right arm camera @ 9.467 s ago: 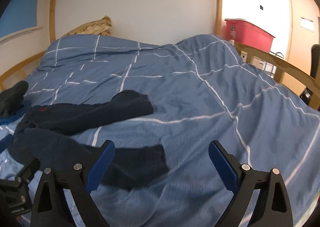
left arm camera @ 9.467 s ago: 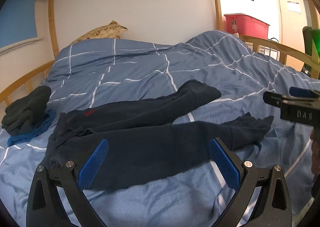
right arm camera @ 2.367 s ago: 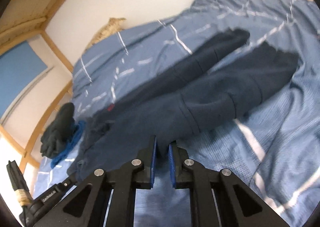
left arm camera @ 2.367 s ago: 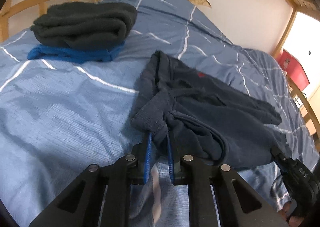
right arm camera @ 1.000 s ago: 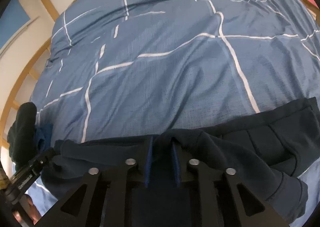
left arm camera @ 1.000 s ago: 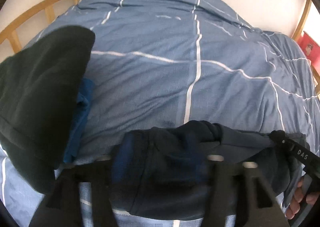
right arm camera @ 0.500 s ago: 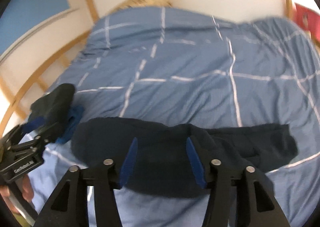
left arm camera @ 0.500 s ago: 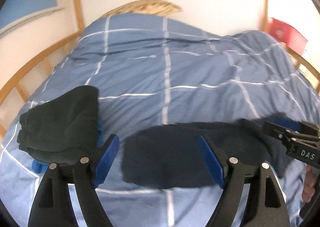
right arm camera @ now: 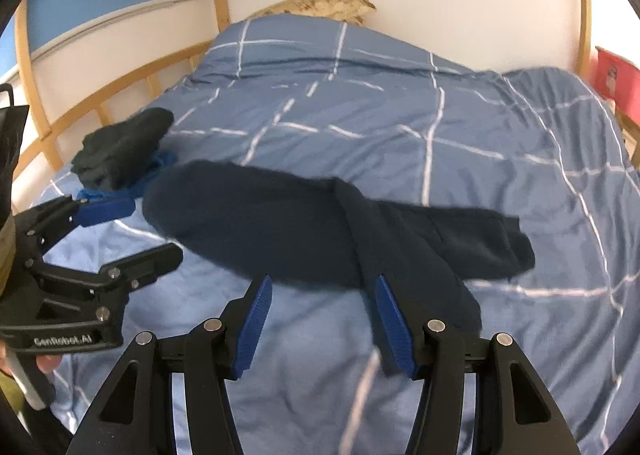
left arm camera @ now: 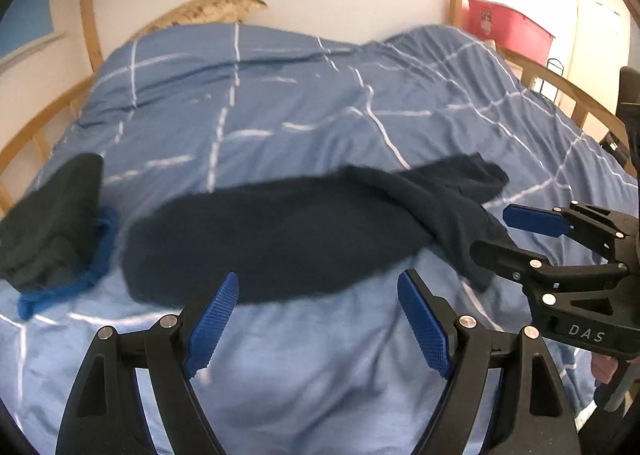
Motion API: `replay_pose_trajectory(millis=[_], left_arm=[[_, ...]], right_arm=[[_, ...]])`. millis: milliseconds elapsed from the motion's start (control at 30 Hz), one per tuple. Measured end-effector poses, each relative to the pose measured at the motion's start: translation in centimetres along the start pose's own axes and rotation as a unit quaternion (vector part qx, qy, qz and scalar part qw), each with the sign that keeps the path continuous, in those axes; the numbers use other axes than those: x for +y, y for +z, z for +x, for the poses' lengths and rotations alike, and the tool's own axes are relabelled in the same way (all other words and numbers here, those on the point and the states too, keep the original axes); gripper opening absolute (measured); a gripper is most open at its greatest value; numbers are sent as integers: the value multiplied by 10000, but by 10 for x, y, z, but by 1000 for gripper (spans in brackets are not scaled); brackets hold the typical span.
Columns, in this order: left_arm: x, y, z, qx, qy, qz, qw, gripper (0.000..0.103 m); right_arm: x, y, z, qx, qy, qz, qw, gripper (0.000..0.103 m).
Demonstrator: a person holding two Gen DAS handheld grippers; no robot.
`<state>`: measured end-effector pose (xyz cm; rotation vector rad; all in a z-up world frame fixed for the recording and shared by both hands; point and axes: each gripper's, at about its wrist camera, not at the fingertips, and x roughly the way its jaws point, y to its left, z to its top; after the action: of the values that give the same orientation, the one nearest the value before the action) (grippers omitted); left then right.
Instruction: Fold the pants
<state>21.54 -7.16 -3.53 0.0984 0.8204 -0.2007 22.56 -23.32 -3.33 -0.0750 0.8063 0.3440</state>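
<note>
bed: blue checked duvet, we work on its near half
pants: dark, lying across the duvet, legs laid one on the other, cuffs on the right in the left view; one fold looks done
pile: folded clothes left of the pants, just beside
left gripper: jaws wide, nothing in them, we hover short of the near edge
right gripper: jaws about half apart, empty, near the knee
step: between folds
next: we grab cuff end and near edge, fold across toward the waist
</note>
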Motion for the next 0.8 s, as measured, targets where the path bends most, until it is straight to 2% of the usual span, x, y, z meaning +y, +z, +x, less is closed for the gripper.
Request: replay_pose_trajectory(millis=[200, 333, 600, 700, 733, 800], left_arm=[[-19, -16, 30, 382, -183, -357, 9985, 81], [-30, -25, 47, 562, -78, -221, 9981, 81], [-36, -34, 64, 747, 27, -63, 9972, 81], [-36, -34, 68, 774, 29, -46, 9970, 81], [-36, -34, 69, 782, 27, -43, 9969, 81], [-36, -33, 70, 787, 4, -42, 9969, 81]], right_arm=[[-30, -27, 14, 235, -130, 226, 9994, 55], [-38, -43, 27, 358, -197, 152, 9991, 55], [-31, -59, 56, 727, -550, -412, 9950, 55], [-24, -65, 69, 940, -930, -785, 9881, 55], [-23, -66, 70, 974, -963, -838, 9870, 53], [-22, -67, 72, 1009, -1057, -900, 9852, 38]])
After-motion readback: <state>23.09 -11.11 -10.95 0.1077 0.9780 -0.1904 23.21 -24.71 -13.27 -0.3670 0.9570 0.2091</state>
